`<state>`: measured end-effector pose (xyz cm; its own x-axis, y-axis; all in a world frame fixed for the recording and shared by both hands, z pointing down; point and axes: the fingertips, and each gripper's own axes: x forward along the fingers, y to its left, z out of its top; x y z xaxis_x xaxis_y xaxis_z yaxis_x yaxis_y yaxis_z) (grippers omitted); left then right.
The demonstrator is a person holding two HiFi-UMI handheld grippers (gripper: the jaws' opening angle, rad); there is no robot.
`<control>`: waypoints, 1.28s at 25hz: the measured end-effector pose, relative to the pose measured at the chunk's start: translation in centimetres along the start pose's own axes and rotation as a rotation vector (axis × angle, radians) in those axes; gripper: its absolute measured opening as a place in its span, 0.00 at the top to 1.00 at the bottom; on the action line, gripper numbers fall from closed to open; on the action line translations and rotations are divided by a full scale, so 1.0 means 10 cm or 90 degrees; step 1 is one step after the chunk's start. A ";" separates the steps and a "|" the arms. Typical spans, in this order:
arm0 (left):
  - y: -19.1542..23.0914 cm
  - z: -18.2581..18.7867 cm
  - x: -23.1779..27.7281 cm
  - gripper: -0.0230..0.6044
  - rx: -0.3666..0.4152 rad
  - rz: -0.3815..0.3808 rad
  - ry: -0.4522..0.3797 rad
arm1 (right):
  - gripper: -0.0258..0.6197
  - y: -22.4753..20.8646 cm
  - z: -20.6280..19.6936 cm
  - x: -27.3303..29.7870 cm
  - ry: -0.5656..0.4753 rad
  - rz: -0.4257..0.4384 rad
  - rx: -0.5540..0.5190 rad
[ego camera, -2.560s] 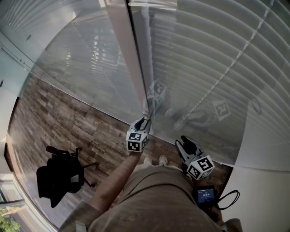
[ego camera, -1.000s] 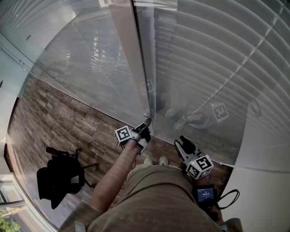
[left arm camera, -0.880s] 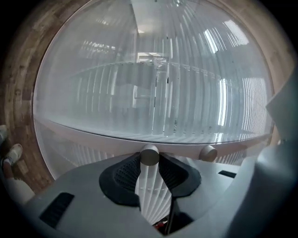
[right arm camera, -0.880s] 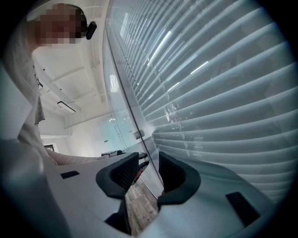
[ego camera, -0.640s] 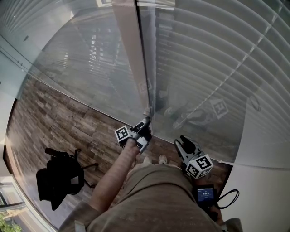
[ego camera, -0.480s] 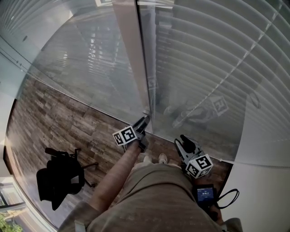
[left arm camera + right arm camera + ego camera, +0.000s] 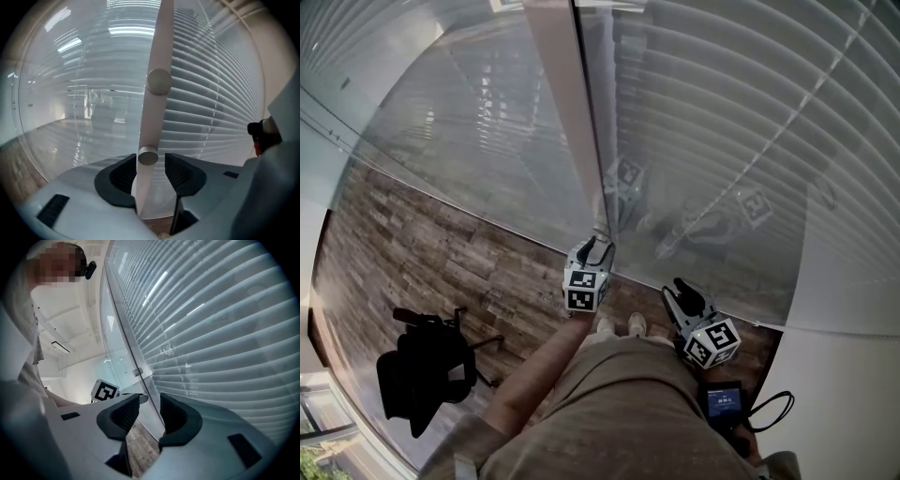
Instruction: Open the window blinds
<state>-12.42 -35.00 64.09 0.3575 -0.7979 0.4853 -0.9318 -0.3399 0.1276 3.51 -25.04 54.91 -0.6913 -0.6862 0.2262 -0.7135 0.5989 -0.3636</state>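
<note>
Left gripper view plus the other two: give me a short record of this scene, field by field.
blinds: lowered, behind glass
post: upright between panes, carries two round knobs
upper knob: untouched
lower knob: between the left jaws, pads not pressing on it
left gripper: at the post, jaws have just been opening
right gripper: jaws apart, nothing between them, near the glass
chair: black, on the wood floor behind the person

Wood-plank floor (image 7: 441, 244) below, and a black office chair (image 7: 422, 375) stands on it at the lower left, well apart from the rest. At the lower right there's a small device (image 7: 727, 403) with a lit screen, a dark cable (image 7: 776, 405) looping just beside it, near the white wall (image 7: 848, 394)
</note>
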 end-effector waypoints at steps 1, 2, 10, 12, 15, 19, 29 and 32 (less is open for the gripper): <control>0.02 -0.01 0.02 0.65 0.000 0.008 0.002 | 0.77 0.00 0.00 0.00 -0.001 -0.002 0.000; 0.04 -0.01 0.03 0.69 0.002 0.016 0.002 | 0.77 -0.01 0.00 0.00 -0.002 -0.003 0.001; 0.06 0.02 0.03 0.75 -0.060 -0.004 0.001 | 0.77 -0.05 0.04 -0.09 -0.007 -0.019 0.002; 0.06 0.02 0.01 0.75 -0.094 -0.019 0.006 | 0.77 -0.05 0.05 -0.10 -0.008 -0.020 0.003; 0.07 0.03 -0.02 0.75 -0.157 -0.045 0.013 | 0.77 -0.02 0.07 -0.12 -0.010 -0.020 0.004; 0.07 0.01 0.00 0.75 -0.246 -0.080 0.018 | 0.77 -0.04 0.05 -0.11 -0.009 -0.017 0.004; 0.10 -0.02 0.04 0.75 -0.418 -0.160 0.012 | 0.77 -0.07 0.03 -0.09 -0.004 -0.010 0.002; 0.07 0.02 0.02 0.75 -0.456 -0.190 0.003 | 0.77 -0.07 0.03 -0.09 -0.002 -0.008 0.002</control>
<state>-13.00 -35.53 64.14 0.6011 -0.7207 0.3455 -0.6097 -0.1341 0.7812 4.67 -24.98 54.64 -0.6820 -0.6951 0.2274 -0.7217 0.5891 -0.3635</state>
